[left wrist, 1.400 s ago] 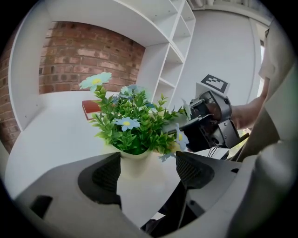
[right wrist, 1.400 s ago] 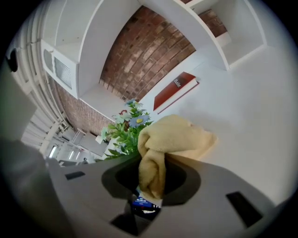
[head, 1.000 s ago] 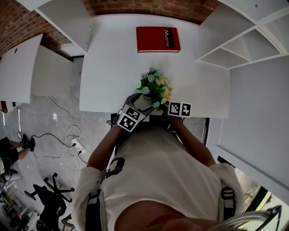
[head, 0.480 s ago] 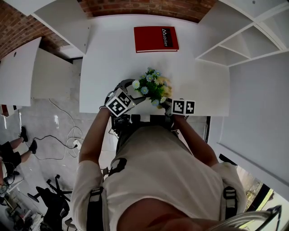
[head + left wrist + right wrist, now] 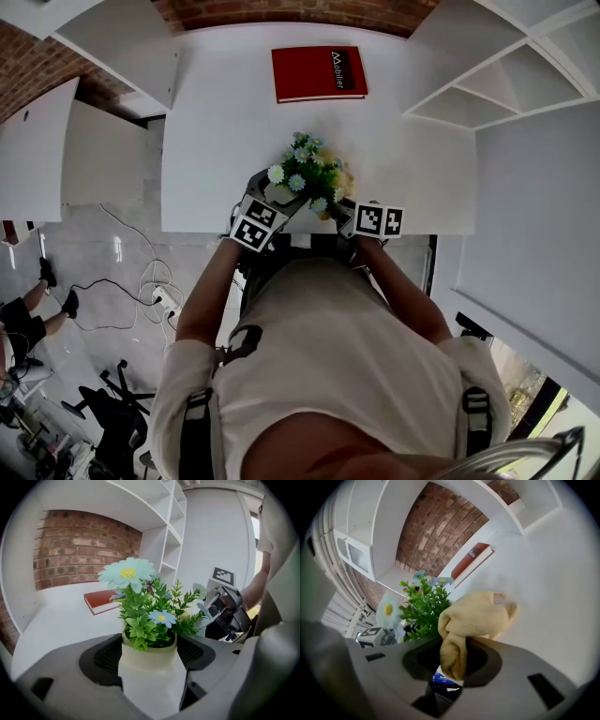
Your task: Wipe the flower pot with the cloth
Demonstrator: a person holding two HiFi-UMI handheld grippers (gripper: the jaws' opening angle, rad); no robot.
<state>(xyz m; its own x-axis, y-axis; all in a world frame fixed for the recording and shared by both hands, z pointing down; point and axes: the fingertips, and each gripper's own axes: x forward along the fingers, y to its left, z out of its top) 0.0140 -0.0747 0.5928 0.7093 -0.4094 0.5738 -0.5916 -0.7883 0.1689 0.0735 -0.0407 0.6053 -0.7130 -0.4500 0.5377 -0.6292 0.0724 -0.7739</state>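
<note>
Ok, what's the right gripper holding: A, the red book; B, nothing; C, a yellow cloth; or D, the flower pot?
C: a bunched yellow cloth is pinched in the jaws of the right gripper, while the flower pot sits clamped in the left gripper.

shirt (image 5: pixel 328 347): pale, short-sleeved | straps (image 5: pixel 194 417): dark, buckled, one per shoulder | left gripper (image 5: pixel 149 665): grey shell, jaws lined with dark ribbed pads (image 5: pixel 107 657) | cube (image 5: pixel 258 223): white, black square markers | right gripper (image 5: pixel 452 663): same grey, same cube
</note>
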